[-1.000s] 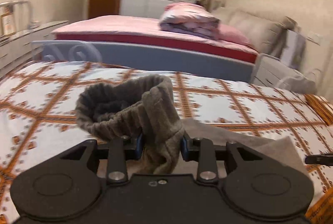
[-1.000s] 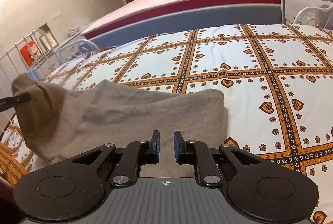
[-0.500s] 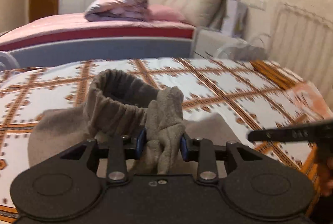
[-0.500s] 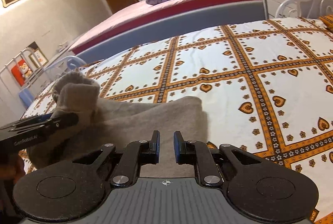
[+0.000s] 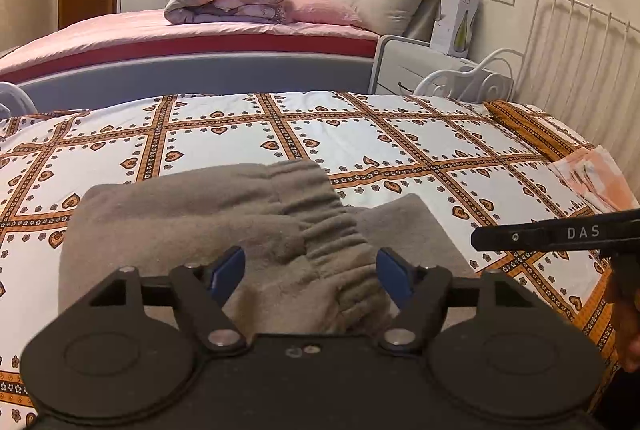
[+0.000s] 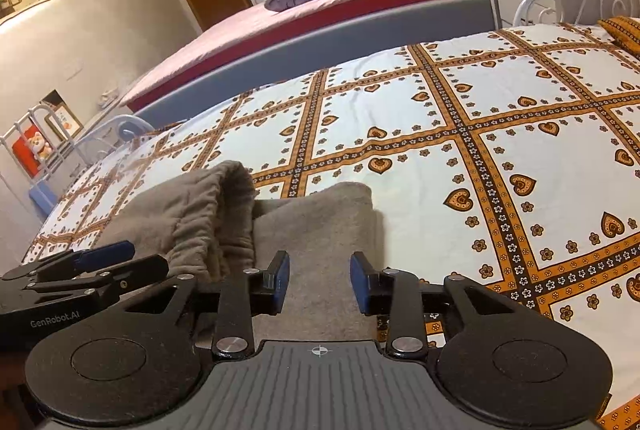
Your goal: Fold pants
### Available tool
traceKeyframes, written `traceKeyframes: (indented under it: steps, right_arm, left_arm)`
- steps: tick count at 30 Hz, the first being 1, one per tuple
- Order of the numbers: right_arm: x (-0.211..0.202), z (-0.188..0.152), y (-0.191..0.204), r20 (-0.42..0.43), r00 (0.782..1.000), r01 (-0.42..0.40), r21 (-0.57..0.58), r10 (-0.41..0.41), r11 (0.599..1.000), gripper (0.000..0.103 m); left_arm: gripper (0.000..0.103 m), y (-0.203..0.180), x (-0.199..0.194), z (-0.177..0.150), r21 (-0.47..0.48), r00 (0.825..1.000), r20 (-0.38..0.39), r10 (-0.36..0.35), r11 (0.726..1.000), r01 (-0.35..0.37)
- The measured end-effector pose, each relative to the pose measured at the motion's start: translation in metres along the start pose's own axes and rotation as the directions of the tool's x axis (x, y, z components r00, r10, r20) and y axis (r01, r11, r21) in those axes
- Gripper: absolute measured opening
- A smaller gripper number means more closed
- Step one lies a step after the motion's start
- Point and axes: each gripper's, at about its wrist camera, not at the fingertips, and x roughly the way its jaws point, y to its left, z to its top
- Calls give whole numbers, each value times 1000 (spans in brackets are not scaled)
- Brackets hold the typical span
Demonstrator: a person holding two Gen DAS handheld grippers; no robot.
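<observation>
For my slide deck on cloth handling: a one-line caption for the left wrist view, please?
Left gripper open over the grey pants, waistband folded onto the legs on the patterned bedspread.

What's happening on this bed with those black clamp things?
A person is folding grey pants on the patterned bedspread, using a hand-held gripper in each hand. The left hand-held gripper is open, with the elastic waistband lying folded over the rest between its fingers. The right hand-held gripper is also open, over the pants' edge, holding nothing.
</observation>
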Motion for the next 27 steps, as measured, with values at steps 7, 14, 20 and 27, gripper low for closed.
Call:
traceKeyframes:
  steps: [7, 14, 20, 27]
  right_arm:
    - [-1, 2, 5, 20, 998, -54, 34, 53, 998, 34]
    - [18, 0, 15, -20, 978, -200, 150, 205, 968, 34]
    - [46, -11, 10, -72, 940, -286, 361, 332, 888, 34]
    - [74, -24, 14, -133, 928, -251, 462, 347, 850, 60]
  left_arm:
    - [64, 17, -12, 2, -33, 999, 16, 45, 998, -45]
    - [65, 86, -47, 6, -135, 985, 35, 168, 978, -162]
    - [65, 149, -80, -1, -258, 969, 29, 247, 938, -231]
    - [65, 172, -92, -12, -281, 964, 5, 266, 926, -254]
